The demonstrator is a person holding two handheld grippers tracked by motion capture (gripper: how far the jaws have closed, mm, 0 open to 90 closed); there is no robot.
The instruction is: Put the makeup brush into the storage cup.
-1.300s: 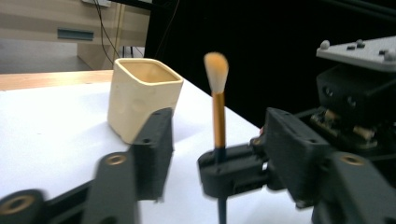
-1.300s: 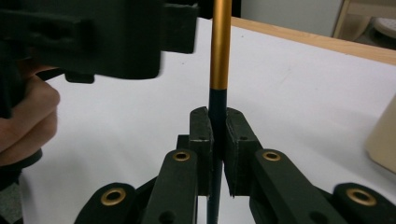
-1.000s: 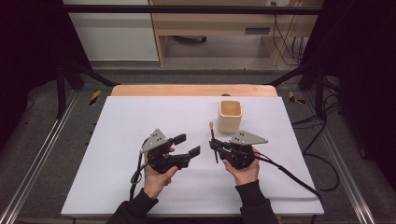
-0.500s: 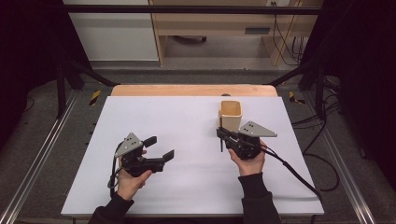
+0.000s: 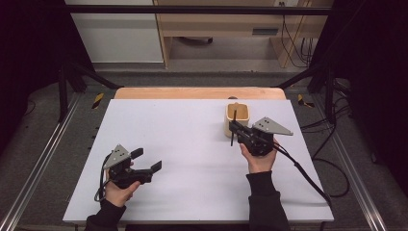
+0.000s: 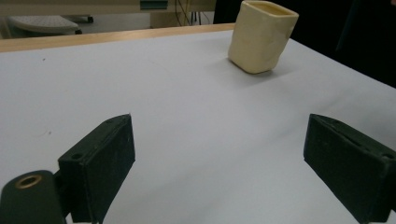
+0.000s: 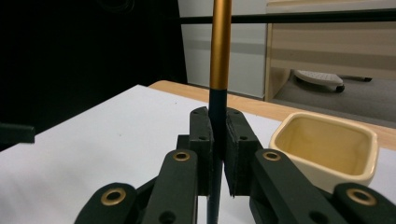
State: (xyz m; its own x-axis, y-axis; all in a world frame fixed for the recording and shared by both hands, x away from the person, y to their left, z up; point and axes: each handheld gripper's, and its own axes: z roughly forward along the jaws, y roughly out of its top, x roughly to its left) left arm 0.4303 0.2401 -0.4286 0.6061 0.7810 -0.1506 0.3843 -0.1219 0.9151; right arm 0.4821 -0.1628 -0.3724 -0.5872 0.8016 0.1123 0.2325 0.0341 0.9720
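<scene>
A lab recording bay, this: beyond the tongs [image 5: 234,130], a white-topped desk [image 5: 192,130] inside a metal frame [image 5: 43,159]. Black curtains [image 5: 29,48] flank it, and cables [image 5: 332,144] trail over the grey floor.

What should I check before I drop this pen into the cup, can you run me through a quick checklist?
1. Grip: right gripper shut on the pen, jaws clamped on its black lower part: ok.
2. Pen upright: it stands vertical in the right gripper view: ok.
3. Cup upright on the table, mouth open: ok.
4. Cup holds nothing, going by the right gripper view: ok.
5. Pen's lower tip above the rim: cannot tell; in the high view it hangs beside the cup's near wall.
6. Left gripper open and far from the cup: ok.
</scene>
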